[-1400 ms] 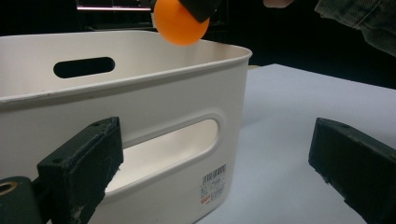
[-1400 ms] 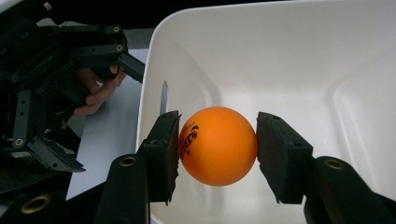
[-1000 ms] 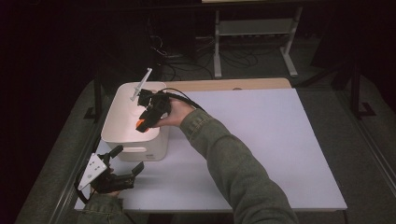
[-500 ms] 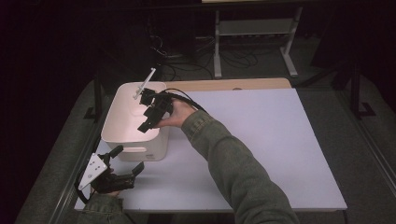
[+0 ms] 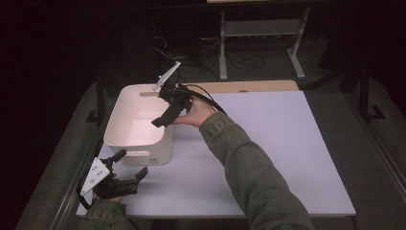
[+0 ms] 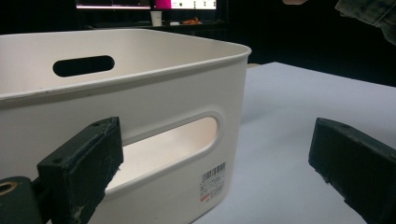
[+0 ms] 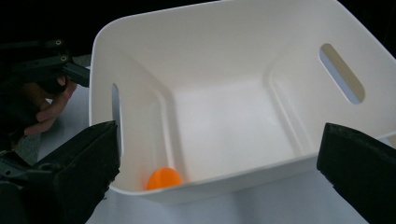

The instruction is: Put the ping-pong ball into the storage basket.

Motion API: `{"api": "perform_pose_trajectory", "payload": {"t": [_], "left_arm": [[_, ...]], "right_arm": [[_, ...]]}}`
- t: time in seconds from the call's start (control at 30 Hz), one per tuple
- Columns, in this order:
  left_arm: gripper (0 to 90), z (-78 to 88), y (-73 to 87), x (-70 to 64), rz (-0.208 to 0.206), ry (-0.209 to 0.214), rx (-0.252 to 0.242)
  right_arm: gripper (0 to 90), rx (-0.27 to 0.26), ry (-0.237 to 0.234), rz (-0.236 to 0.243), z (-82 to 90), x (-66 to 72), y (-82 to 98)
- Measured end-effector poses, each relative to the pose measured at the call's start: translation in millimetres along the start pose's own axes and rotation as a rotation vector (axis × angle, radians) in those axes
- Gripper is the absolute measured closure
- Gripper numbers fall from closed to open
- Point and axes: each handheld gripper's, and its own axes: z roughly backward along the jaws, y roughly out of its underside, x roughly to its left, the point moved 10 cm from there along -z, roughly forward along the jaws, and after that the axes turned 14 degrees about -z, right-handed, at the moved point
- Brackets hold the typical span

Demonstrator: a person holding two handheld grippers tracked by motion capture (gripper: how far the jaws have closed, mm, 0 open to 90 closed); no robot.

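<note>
Right gripper view: the orange ball (image 7: pixel 164 178) is seen lying loose in a bottom corner of the white bin (image 7: pixel 140 60), with the right tool (image 7: pixel 219 172), jaws just opened wide and empty, above the rim, suggesting a deliberate drop, while the left tool (image 5: pixel 125 168), jaws apart, is kept idle on the table (image 5: pixel 287 158) beside it.

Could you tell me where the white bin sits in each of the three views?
High view: bin left of centre, under the right gripper.
Left gripper view: fills the left half, barcode sticker low.
Right gripper view: seen from above, orange ball inside.
Shared landmark: the bin's handle slots.
</note>
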Motion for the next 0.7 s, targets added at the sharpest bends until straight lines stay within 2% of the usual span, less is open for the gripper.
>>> {"api": "perform_pose_trajectory", "payload": {"t": [0.7], "left_arm": [[2.6, -0.8, -0.2, -1.0, -0.003, 0.003, 0.001]], "right_arm": [[0.0, -0.075, 0.031, -0.043, 36.5, -15.9, 29.0]]}}
